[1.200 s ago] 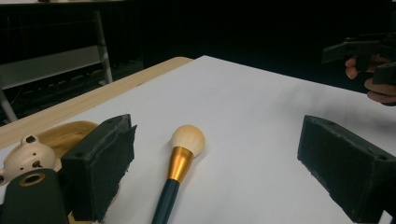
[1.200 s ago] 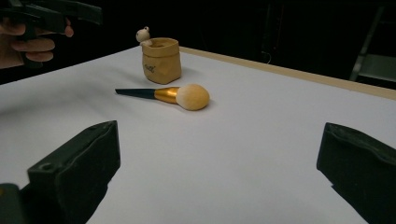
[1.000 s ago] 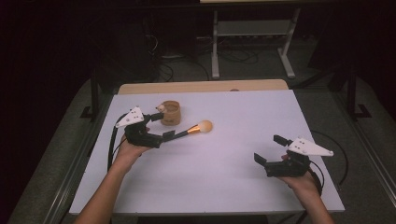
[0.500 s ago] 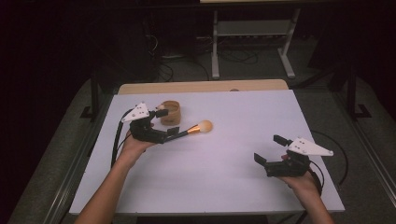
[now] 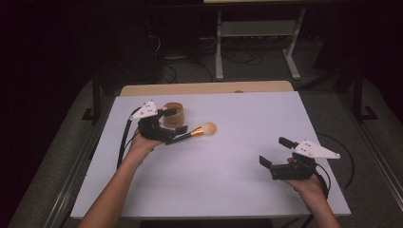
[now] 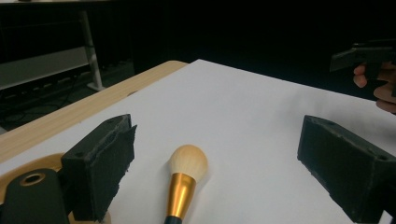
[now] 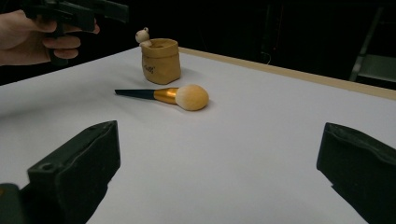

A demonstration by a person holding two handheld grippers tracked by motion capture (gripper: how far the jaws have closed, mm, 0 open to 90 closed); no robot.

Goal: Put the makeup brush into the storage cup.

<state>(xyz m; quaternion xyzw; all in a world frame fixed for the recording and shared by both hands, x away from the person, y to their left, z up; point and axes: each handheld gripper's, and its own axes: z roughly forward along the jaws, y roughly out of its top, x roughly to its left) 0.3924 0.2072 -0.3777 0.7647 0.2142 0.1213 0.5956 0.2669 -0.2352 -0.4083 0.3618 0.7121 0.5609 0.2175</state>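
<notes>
The brush [image 6: 182, 186] lay on the table, handle toward your left gripper [image 5: 172, 124], between its wide-open fingers; your right gripper [image 5: 278, 153], also wide, sat well apart from the brush.

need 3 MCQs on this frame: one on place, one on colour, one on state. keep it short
1. Where does the makeup brush lie?
A. inside the tan holder
B. flat on the white table, in front of the left gripper
C. in the right gripper's jaws

2. What colour is the brush's ferrule?
A. gold
B. red
C. silver

3. How do the left gripper's jaws stand?
A. shut on the brush
B. shut on nothing
C. open, the brush lying between them

Answers:
1 B: the high view shows it flat on the table by the left gripper, beside the tan holder, not in it.
2 A: the left gripper view shows a gold band below the cream bristles.
3 C: in the left gripper view both jaws stand wide apart with the brush head between them, touching neither. The right gripper is open too, well away from it.
</notes>
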